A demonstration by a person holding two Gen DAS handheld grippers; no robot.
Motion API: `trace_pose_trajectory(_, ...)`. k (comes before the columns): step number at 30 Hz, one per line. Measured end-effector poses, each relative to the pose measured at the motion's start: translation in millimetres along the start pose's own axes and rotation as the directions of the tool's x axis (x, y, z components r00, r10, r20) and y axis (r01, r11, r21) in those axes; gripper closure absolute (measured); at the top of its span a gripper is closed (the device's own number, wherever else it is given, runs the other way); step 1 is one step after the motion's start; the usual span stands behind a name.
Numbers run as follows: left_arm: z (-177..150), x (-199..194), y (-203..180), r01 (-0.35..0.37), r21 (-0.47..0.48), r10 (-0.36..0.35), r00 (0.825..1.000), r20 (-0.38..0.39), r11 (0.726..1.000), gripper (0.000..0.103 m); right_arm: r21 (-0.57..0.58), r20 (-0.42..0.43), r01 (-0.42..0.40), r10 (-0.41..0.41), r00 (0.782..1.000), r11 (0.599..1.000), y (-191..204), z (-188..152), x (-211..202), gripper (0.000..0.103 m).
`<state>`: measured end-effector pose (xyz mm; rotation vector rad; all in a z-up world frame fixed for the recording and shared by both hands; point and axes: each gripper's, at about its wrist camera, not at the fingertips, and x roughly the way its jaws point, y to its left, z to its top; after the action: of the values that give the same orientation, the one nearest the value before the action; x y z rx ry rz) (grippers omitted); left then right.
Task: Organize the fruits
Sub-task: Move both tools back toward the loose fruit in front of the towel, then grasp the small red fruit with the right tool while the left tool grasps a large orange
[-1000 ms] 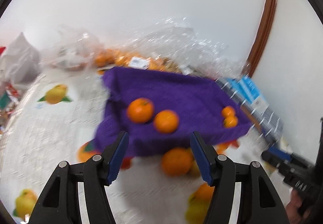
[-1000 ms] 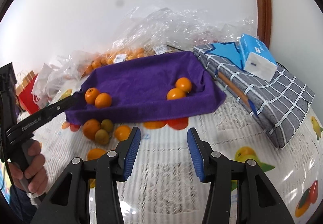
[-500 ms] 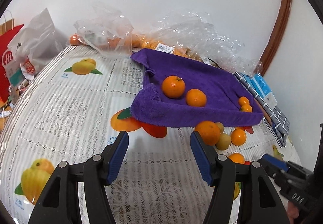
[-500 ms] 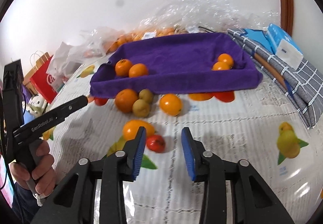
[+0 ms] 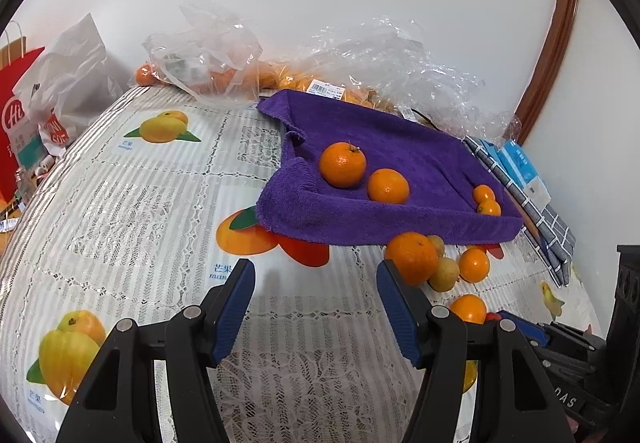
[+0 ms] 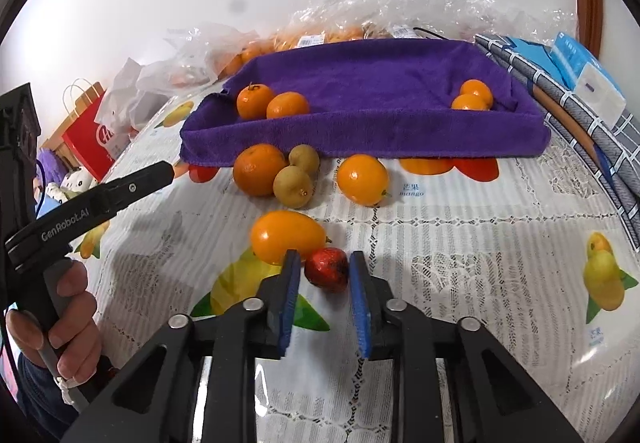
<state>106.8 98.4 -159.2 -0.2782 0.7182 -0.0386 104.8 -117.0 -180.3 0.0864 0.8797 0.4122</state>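
Note:
A purple towel (image 6: 360, 71) lies like a shallow tray at the back of the table. It holds two oranges (image 6: 254, 100) on its left and two small ones (image 6: 474, 95) on its right. Loose fruit sits in front of it: a big orange (image 6: 259, 169), two brownish fruits (image 6: 293, 181), a round orange (image 6: 362, 179) and an oval orange fruit (image 6: 286, 235). My right gripper (image 6: 325, 263) is shut on a small red fruit (image 6: 326, 270) that rests on the tablecloth. My left gripper (image 5: 315, 275) hangs open over bare cloth, left of the loose fruit, holding nothing.
Clear plastic bags (image 5: 208, 55) with more oranges line the wall behind the towel. A grey checked cloth (image 6: 592, 123) and a blue tissue pack (image 6: 584, 71) lie at the right. A red paper bag (image 5: 16, 103) stands at the table's left edge.
My right gripper came down toward the loose fruit and its jaws narrowed onto the small red fruit. The left gripper shifted left and lower, with its jaws unchanged.

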Motion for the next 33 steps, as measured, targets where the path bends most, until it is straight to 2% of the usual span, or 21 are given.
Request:
trace_pose_trajectory(7,-1,2,-2,-0.001,0.014,0.001,1.000,-0.006,1.000,0.042,0.037,0.037,0.015,-0.016,0.999,0.999,-18,2,-16,0.080)
trace_pose_trajectory(21,-1,6,-3,-0.006,0.022,0.007,1.000,-0.019,1.000,0.042,0.036,-0.017,0.050,-0.049,0.999,0.998,-25,2,0,0.080)
trace_pose_trajectory(25,-1,5,-5,-0.002,0.036,0.003,1.000,-0.015,0.999,0.042,0.039,0.006,0.060,-0.060,0.998,0.997,-27,2,-6,0.080)
trace_pose_trajectory(28,-3,3,-11,0.012,0.068,-0.012,1.000,-0.009,0.998,0.042,0.039,0.025,0.071,-0.072,0.997,0.997,-31,2,-13,0.080)
trace_pose_trajectory(33,1,6,-24,0.096,0.083,-0.093,0.995,-0.039,0.992,0.042,0.026,0.069,0.102,-0.104,0.992,0.994,-42,5,-30,0.080)
